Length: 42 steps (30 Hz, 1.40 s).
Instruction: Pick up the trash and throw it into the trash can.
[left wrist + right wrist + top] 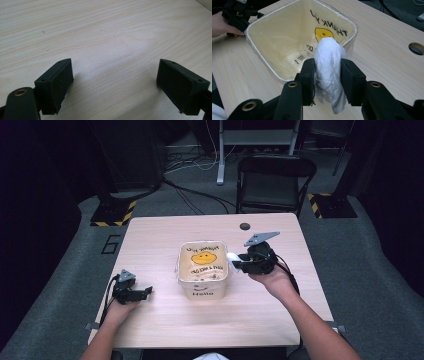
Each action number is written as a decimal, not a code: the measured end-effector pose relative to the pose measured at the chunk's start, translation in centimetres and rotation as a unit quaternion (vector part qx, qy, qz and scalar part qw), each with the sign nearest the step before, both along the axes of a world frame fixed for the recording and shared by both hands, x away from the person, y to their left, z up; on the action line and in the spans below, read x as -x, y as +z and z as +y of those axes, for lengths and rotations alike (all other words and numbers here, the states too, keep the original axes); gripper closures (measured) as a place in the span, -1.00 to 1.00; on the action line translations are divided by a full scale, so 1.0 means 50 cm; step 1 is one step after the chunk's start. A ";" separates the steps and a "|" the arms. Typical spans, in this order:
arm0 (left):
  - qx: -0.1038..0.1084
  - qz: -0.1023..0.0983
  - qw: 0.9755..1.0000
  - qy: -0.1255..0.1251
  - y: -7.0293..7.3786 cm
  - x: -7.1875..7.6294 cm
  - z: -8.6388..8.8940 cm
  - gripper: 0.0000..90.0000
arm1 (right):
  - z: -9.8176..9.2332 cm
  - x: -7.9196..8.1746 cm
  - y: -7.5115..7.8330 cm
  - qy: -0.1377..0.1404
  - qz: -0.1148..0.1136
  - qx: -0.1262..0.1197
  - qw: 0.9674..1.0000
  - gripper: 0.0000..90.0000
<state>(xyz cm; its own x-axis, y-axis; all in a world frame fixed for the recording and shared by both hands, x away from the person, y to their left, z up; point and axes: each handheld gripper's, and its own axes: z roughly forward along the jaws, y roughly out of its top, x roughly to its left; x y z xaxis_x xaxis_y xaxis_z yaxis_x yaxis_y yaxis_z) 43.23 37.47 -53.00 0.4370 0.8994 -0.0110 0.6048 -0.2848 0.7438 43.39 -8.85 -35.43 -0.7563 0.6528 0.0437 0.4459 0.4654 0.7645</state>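
We are pinching a crumpled white tissue (329,72) between the jaws of our right gripper (327,75), and both pads are pressing into its sides. The wad is sticking out past the fingertips in front and hanging down below the pads behind them. In the high view we are holding the right gripper (239,263) just beside the right rim of the bin (223,270), with the tissue (232,256) showing as a small white spot at the jaw tips, right at that rim.

From the right gripper view, the bin (262,47) is sitting just ahead of the jaws. It is lined with a pale plastic bag printed with a yellow smiley face (324,32), and the tip of the tissue is lying over the near right part of its opening.

We are resting our left gripper (145,291) on the wooden table (160,235), well apart from the bin on its left side. Its jaws are standing spread wide, with bare table (105,37) between the pads (60,85) and nothing in them. In the right gripper view our left hand (222,23) is lying beyond the bin's far left corner.
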 end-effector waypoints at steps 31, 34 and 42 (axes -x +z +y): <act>-0.001 0.002 1.000 -0.001 0.001 0.000 0.000 -0.69 | 0.125 -0.047 -0.009 0.033 0.001 -0.002 0.999 0.42; -0.001 0.003 1.000 -0.002 0.001 0.000 0.001 -0.69 | 0.137 -0.052 -0.012 0.037 0.000 -0.002 0.999 0.42; -0.002 0.004 1.000 -0.004 0.001 0.000 0.001 -0.69 | 0.160 -0.067 -0.022 0.033 0.001 -0.003 0.999 0.42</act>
<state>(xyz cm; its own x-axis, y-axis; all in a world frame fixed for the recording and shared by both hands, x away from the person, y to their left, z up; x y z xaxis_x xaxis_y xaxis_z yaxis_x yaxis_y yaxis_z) 43.25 37.53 -52.94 0.4433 0.8963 -0.0109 0.6081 -0.2917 0.7384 46.72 -0.85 -36.55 -0.7975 0.6013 0.0486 0.4154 0.4890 0.7670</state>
